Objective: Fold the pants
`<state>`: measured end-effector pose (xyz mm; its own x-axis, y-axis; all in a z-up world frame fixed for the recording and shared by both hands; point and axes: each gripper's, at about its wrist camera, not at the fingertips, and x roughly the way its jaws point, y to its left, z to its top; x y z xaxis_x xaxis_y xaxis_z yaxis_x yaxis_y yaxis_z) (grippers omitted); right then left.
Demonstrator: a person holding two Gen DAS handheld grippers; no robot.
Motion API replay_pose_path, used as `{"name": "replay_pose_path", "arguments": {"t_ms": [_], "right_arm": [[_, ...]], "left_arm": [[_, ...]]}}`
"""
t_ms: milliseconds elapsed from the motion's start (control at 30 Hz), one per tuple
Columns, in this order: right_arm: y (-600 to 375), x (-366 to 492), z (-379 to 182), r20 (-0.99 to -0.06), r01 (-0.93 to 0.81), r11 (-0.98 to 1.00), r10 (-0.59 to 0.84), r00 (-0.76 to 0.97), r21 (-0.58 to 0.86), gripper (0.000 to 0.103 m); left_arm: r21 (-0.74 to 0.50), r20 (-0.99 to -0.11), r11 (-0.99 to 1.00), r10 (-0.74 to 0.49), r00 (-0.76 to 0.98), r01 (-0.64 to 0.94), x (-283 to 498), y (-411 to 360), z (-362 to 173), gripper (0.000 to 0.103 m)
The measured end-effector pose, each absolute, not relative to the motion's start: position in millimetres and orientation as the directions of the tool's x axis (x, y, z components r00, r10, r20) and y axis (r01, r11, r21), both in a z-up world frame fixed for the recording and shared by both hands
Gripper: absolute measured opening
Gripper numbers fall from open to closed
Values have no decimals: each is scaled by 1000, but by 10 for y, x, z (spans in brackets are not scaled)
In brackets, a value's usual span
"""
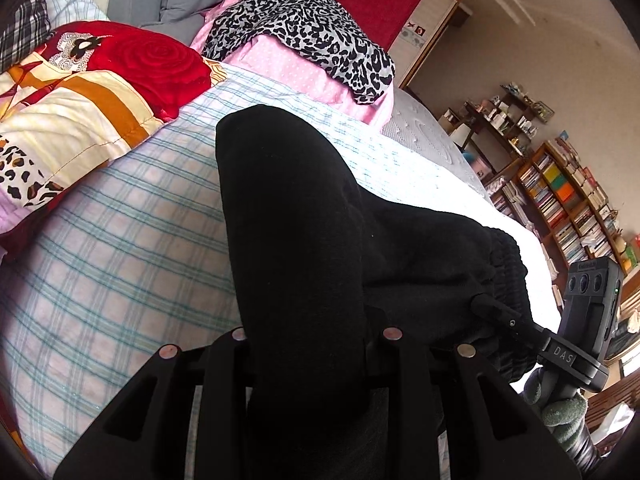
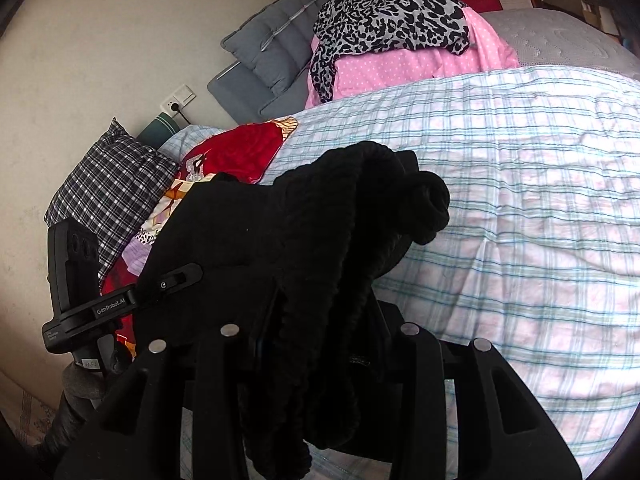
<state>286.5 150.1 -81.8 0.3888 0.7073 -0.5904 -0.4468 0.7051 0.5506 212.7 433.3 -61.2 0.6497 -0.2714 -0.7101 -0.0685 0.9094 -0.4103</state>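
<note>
clearly carrying the black pants [image 1: 304, 216] across the plaid bedsheet [image 1: 120, 240], mid-fold, both ends lifted off the bed. gripping a pant leg in the left gripper [image 1: 308, 364], jaws partly closed with cloth bunched between them. pinching the gathered elastic waistband [image 2: 352, 216] in the right gripper [image 2: 320, 360], likewise narrowed onto thick fabric. seeing the other tool from each wrist view, off to the side and biting the same garment. judging the step as bringing the held cloth over for a fold, not yet laying it down. needing next a level lowering onto open sheet, keeping both ends aligned before releasing. having plenty of bare sheet ahead and to the right; crowding on the left from the red floral quilt [image 1: 132, 64], and at the head from the leopard-print cloth [image 2: 392, 12] on the pink pillow [image 2: 420, 64]. minding the mattress edge [image 1: 460, 168] toward the bookshelf [image 1: 568, 200].
</note>
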Motion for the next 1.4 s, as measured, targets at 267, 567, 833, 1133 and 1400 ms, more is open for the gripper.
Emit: {"name": "replay_pose_path", "arguments": {"t_ms": [267,567,833,1133,1400], "right_arm": [[1220,3127,-926,-594,-407,724,690,413,557,39],[577,3319,-971,-588,-349,756,651,480,553,39],[-230,3405,-944,-590,-271,801,583,559,534,39],[-1061,3515,-1026,-616,-187,843,504,605,505,39],[-1334,3648,-1436,-672,-129,856,477,567,500,39]], "left_arm": [[-416,-713,908,-297,635,-43,2492,4001,-669,27],[-419,-717,908,-353,600,34,2917,3398,-728,27],[-441,-707,888,-433,559,130,3302,2642,-775,27],[-445,-720,873,-481,501,199,3647,1863,-921,27],[-415,-778,897,-437,451,154,3804,1685,-1296,49]]}}
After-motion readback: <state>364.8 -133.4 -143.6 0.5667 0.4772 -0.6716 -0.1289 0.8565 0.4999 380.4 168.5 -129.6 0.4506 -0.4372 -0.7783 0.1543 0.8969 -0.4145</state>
